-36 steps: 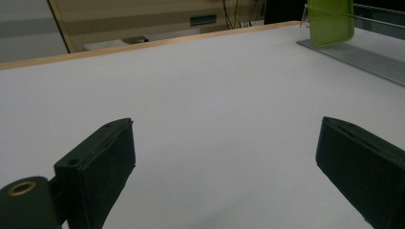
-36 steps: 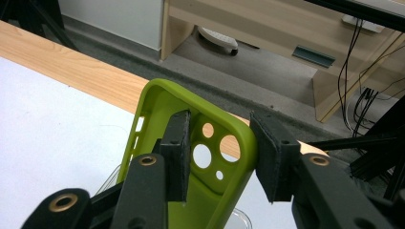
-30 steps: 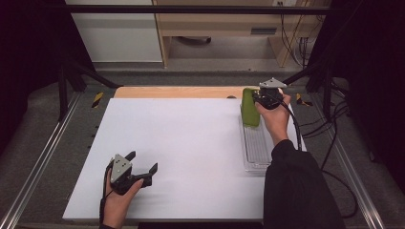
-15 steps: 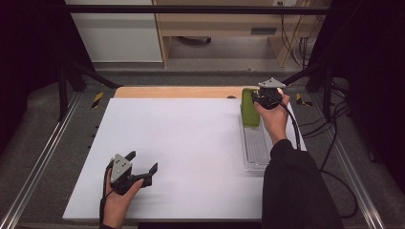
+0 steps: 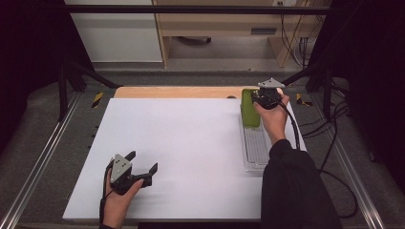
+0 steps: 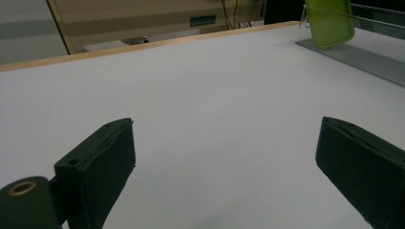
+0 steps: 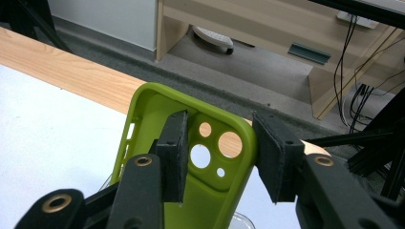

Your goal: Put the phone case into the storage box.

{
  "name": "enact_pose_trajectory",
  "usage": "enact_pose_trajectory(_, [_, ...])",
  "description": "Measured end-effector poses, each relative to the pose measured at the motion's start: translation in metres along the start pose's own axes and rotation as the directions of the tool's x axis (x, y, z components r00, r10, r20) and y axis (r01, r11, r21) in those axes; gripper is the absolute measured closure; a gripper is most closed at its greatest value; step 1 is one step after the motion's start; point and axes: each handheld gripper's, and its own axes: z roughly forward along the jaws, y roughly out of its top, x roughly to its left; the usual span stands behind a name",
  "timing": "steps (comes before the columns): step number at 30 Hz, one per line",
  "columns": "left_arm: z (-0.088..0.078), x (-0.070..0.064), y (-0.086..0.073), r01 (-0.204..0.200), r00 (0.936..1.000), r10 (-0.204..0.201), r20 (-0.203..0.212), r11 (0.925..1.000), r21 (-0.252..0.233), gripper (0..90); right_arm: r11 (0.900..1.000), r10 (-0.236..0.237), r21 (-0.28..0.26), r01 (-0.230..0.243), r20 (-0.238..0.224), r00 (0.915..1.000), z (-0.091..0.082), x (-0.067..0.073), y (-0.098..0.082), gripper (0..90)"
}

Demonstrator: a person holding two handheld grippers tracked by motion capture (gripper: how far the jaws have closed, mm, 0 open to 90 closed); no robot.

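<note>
A lime-green phone case (image 5: 249, 112) stands tilted at the far end of a clear plastic rack (image 5: 255, 150) on the right of the white board. My right gripper (image 5: 256, 100) hovers at the case's top. In the right gripper view the case (image 7: 210, 191) shows its camera holes; one pad (image 7: 174, 152) sits inside the shell, apart from its side wall, and the other pad (image 7: 274, 152) stands just outside that wall, so my right gripper (image 7: 220, 138) is open. My left gripper (image 5: 142, 161) rests open at the board's near left, nothing between the jaws (image 6: 224, 143). The case (image 6: 329, 21) shows far off.
The white board (image 5: 191, 138) lies on a wooden table whose edge (image 5: 181, 92) shows at the back. Metal rails (image 5: 47, 143) run along both sides. A wooden desk (image 5: 229, 28) and cables (image 5: 334, 119) lie beyond and to the right. The rack (image 6: 353, 52) is ridged.
</note>
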Motion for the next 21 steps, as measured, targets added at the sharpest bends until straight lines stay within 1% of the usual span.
enact_pose_trajectory(21, [-0.0006,0.0003,0.0001,0.002,1.0000,-0.002,-0.002,1.0000,-0.001,5.9,1.000,0.007,0.003,-0.007,0.013,0.9999,0.0033,0.0002,-0.0004,57.0])
